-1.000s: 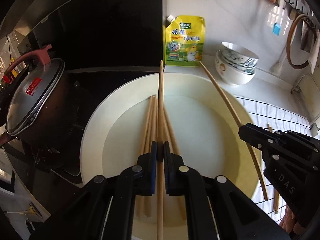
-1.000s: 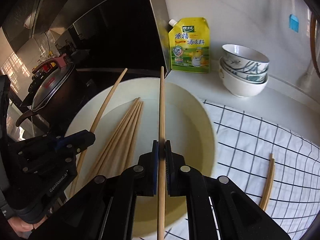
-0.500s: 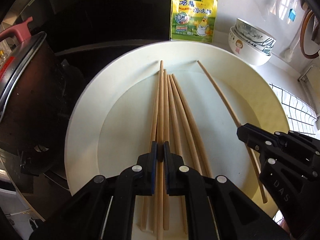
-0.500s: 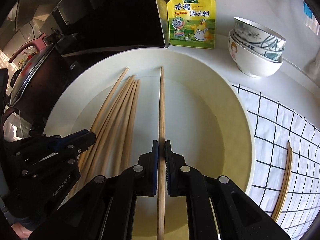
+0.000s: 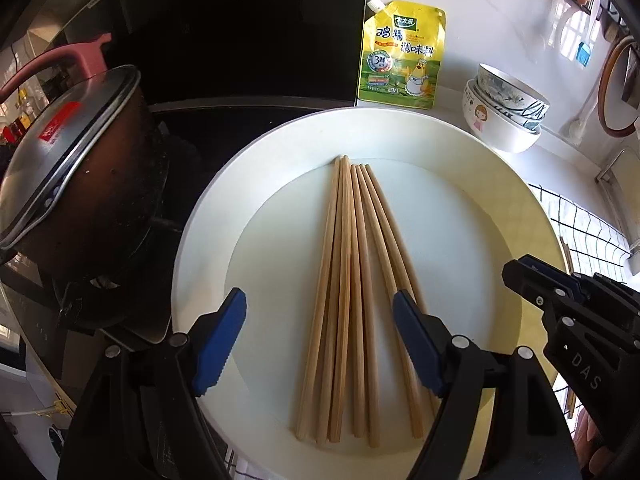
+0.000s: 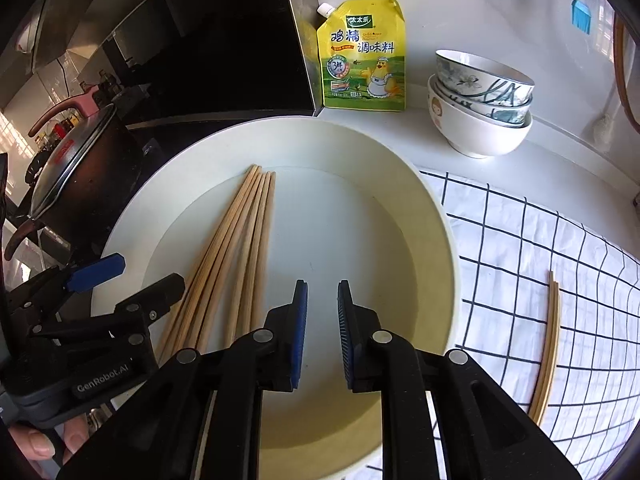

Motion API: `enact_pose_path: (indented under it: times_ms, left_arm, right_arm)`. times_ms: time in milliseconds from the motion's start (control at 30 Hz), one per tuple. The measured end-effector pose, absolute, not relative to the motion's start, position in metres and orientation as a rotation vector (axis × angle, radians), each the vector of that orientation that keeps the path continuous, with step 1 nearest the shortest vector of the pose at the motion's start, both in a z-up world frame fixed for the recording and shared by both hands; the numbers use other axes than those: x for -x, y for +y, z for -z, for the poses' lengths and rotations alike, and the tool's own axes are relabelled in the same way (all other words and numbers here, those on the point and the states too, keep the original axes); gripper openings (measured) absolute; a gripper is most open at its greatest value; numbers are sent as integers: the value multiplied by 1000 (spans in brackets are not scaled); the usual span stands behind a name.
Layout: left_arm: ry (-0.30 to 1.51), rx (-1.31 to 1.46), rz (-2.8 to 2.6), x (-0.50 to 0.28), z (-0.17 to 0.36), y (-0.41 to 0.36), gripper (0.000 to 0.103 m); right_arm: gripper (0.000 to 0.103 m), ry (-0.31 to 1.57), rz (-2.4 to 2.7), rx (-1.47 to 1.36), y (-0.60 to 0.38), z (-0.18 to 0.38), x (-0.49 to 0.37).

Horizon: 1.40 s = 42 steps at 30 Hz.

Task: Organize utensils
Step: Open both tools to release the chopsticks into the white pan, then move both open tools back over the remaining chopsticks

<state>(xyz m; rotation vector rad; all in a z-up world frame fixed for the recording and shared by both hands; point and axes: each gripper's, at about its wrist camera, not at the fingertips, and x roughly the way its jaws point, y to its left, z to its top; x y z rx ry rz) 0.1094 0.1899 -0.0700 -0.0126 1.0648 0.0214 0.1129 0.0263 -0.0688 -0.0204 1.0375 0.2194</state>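
Several wooden chopsticks (image 5: 352,280) lie side by side in a large white plate (image 5: 460,148); they also show in the right wrist view (image 6: 236,248), left of centre in the plate (image 6: 360,148). My left gripper (image 5: 320,300) is open wide above the bundle, holding nothing. My right gripper (image 6: 322,292) is open a little and empty over the bare middle of the plate. Two more chopsticks (image 6: 548,340) lie on the checked cloth (image 6: 520,248) to the right.
A yellow seasoning pouch (image 5: 402,56) leans on the back wall. Stacked bowls (image 6: 480,100) stand at the back right. A dark lidded pot with a pink handle (image 5: 72,160) sits on the stove at the left, close to the plate.
Both grippers were shut on one chopstick each. Both have opened, and those chopsticks now lie in the plate with the others. The left gripper opened much wider.
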Motion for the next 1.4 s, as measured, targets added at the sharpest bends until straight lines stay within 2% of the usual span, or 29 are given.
enact_pose_path:
  times_ms: [933,1400]
  left_arm:
    - [997,-1,55,-53,30,109,74]
    - [1028,-49,147,-37,40,35,74]
  right_arm:
    - [25,972,-136,-4,-57,28,-33]
    - [27,994,-29,-60,-135,38,-1]
